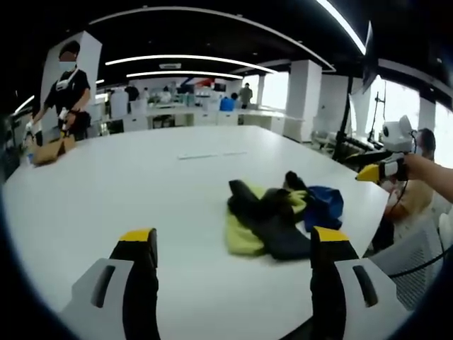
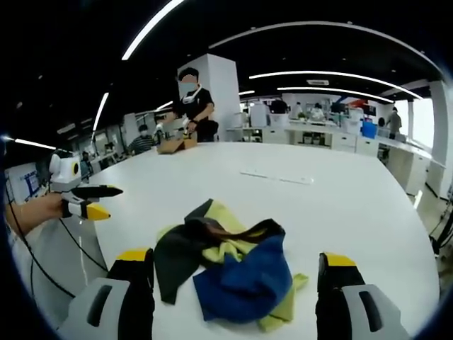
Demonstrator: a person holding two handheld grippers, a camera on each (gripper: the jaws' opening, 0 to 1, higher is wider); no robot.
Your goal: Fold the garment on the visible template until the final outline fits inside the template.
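Both my tools, left tool (image 1: 233,244) and right tool (image 2: 237,265), wide open and empty over the white desk (image 1: 106,191), crumpled garment (image 2: 230,273) lying at 12 o'clock between my right jaws.

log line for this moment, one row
stage: pre-grasp | garment: crumpled heap on white table, unfolded | left gripper: open, empty | right gripper: open, empty, facing garment
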